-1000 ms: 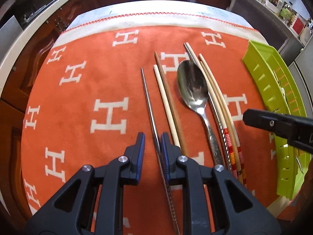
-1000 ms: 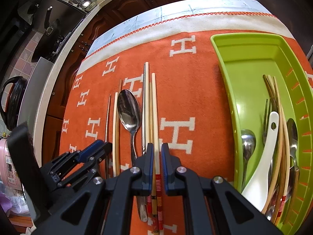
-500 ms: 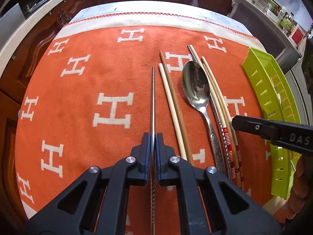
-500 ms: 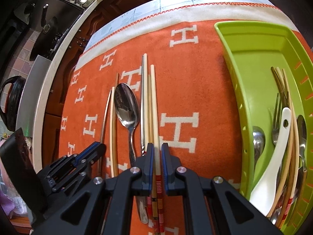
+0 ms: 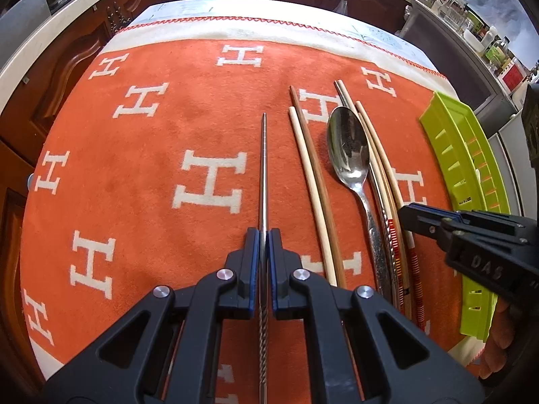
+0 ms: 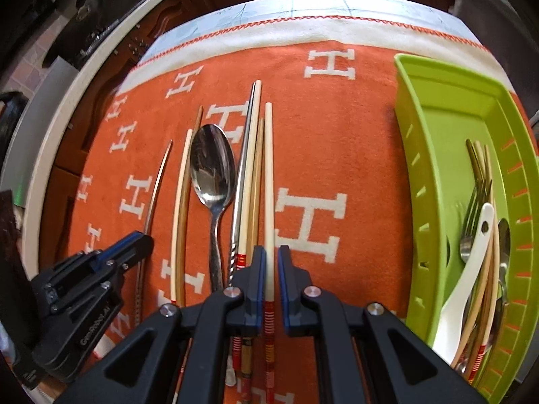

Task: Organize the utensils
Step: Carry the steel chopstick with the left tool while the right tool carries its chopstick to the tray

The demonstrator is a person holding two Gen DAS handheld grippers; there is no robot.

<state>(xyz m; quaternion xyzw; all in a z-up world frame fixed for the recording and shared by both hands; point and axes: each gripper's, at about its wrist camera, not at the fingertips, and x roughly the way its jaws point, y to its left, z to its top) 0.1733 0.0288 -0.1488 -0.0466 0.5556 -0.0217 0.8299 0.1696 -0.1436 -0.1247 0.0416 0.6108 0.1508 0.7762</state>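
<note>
My left gripper is shut on a thin metal chopstick that points away over the orange cloth. To its right lie two wooden chopsticks, a metal spoon and more chopsticks with red-banded ends. My right gripper is shut on a pale chopstick with a red-banded end. The spoon and other chopsticks lie to its left. The left gripper shows at lower left. The right gripper shows at right in the left wrist view.
A green slotted tray at the right holds forks, spoons, a white ladle spoon and several chopsticks. The tray's wall shows in the left wrist view. The orange cloth with white H marks covers the table; dark cabinets stand beyond.
My left gripper closed on the metal chopstick, which now lies straight along the fingers. My right gripper stayed around the banded chopstick with little movement.
</note>
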